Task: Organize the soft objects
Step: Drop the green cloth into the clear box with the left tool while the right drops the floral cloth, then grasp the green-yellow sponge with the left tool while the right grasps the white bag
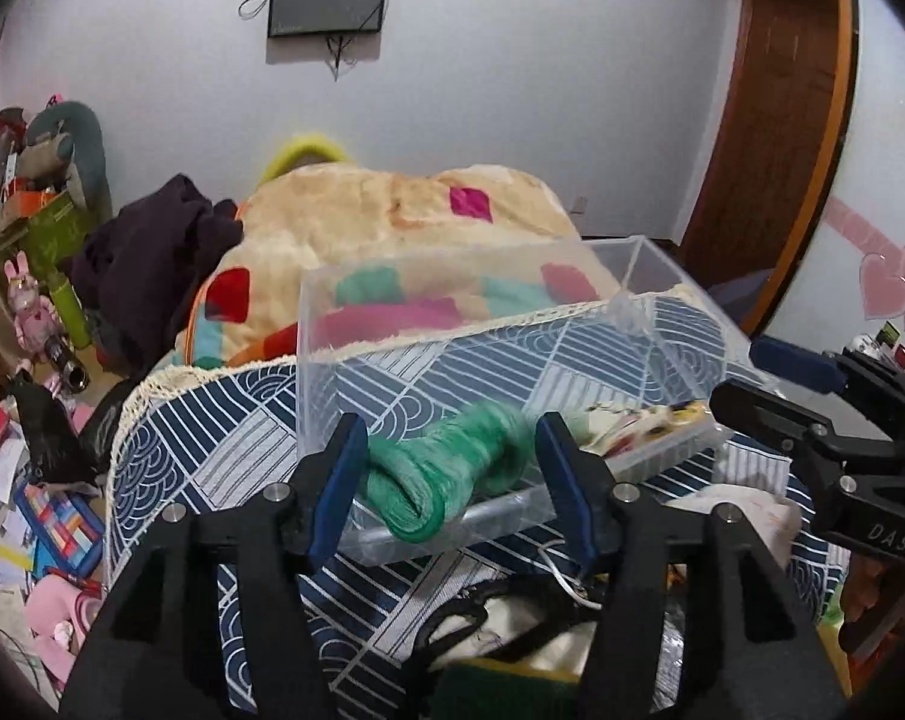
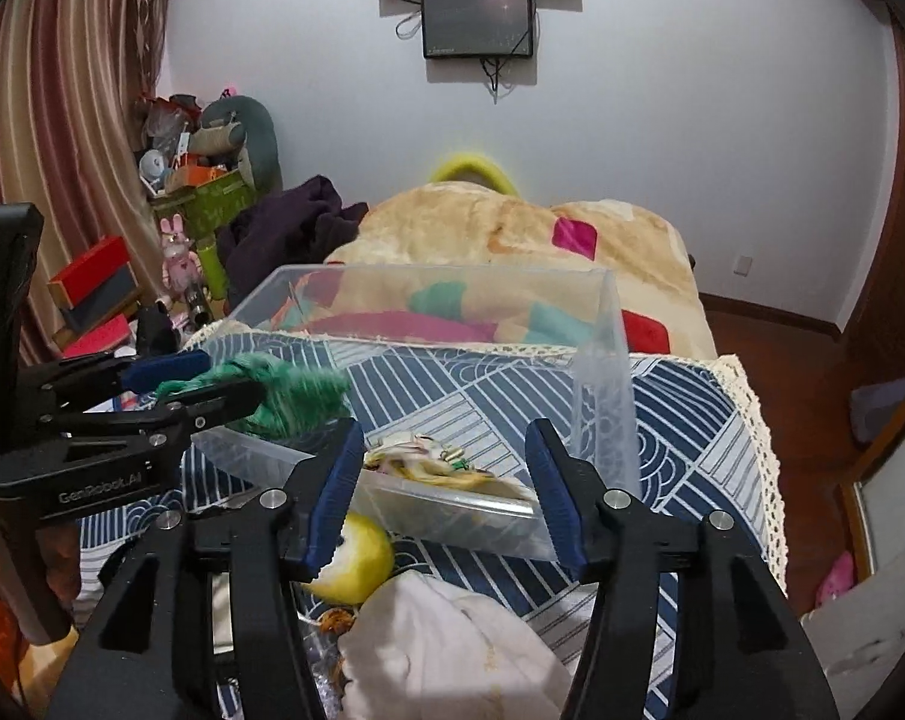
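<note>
Between the left gripper [image 1: 449, 456] pads sits a green yarn skein [image 1: 446, 474], blurred; jaws look spread w/ gaps each side, so it's prob dropping, not pinched. It hangs over the near rim of the clear bin [image 1: 632, 276]. Keep it centred over the bin, don't nudge the wall. Right gripper [image 2: 443, 489] is spread & empty, near a white cloth [image 2: 452, 648] and yellow ball [image 2: 356, 564].

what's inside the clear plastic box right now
The clear box holds a small patterned cloth item. The green yarn bundle sits at its near wall between the left tool's fingers; its contact is unclear.
</note>
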Tool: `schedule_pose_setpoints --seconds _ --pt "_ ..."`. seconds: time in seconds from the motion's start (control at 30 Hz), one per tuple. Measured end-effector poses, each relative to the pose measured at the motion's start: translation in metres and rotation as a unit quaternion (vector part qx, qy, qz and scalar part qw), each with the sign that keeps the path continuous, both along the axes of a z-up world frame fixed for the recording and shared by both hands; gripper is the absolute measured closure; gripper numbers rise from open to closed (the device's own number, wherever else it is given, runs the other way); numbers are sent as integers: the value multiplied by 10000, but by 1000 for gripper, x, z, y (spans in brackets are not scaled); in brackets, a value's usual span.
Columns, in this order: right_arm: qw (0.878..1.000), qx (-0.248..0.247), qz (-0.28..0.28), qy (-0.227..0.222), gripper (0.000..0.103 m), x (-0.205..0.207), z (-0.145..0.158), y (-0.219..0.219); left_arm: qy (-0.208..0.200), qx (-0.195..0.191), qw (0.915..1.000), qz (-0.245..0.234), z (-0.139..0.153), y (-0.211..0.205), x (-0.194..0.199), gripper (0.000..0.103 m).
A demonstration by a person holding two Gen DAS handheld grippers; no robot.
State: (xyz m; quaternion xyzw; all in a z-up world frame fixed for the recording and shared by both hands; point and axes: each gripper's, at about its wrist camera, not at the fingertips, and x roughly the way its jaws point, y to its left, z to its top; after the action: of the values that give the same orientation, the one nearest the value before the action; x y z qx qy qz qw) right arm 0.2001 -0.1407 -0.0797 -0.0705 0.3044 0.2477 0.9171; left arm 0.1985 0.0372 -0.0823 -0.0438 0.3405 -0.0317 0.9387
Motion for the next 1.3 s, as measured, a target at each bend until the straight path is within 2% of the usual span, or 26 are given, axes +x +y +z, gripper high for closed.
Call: schedule_pose_setpoints --seconds 0.03,0.07,0.13,0.23,0.4,0.6,0.77,0.8,0.93,1.03,1.1,1.13,1.17,1.3 --pt "10000 25 -6 -62 43 -2 3 -1 -19 0 10000 -13 3 0 -2 36" --pt "9999 47 -15 -132 36 -7 6 -5 -43 1 10000 -20 6 -1 -6 31" --pt "9997 97 -12 -235 29 -14 11 -9 -136 -14 9999 14 12 -1 -16 13" --pt "9993 156 -29 -340 25 -25 17 -18 -279 4 9996 72 18 -2 -33 5" --pt "9996 193 -84 -198 21 -37 6 -33 -205 128 9996 127 12 -7 -55 3" --pt "9998 6 -131 151 21 -43 -23 -38 -6 338 9994 5 -13 -22 -76 3" --pt "9987 -44 -188 464 21 -45 -48 -45 257 234 9994 -77 -38 -27 -84 3" --pt "9985 -52 -190 504 21 -46 -52 -47 277 201 9994 -64 -40 -27 -83 4" --pt "9980 -23 -158 604 23 -48 -62 -47 415 13 9991 -103 -50 -23 -81 32" --pt "9976 99 -116 678 38 -49 -62 -48 475 -150 9987 -132 -55 -21 -81 40" --pt "9968 165 -87 779 59 -47 -66 -51 413 -205 9989 -122 -55 -20 -84 45" --pt "9964 183 -68 824 63 -47 -68 -51 377 -223 9989 -149 -54 -20 -86 52" --pt "9962 203 -62 842 68 -48 -69 -52 361 -222 9989 -191 -53 -21 -88 53" --pt "9968 292 -49 741 84 -57 -65 -56 261 -64 9992 -307 -47 -26 -93 68"
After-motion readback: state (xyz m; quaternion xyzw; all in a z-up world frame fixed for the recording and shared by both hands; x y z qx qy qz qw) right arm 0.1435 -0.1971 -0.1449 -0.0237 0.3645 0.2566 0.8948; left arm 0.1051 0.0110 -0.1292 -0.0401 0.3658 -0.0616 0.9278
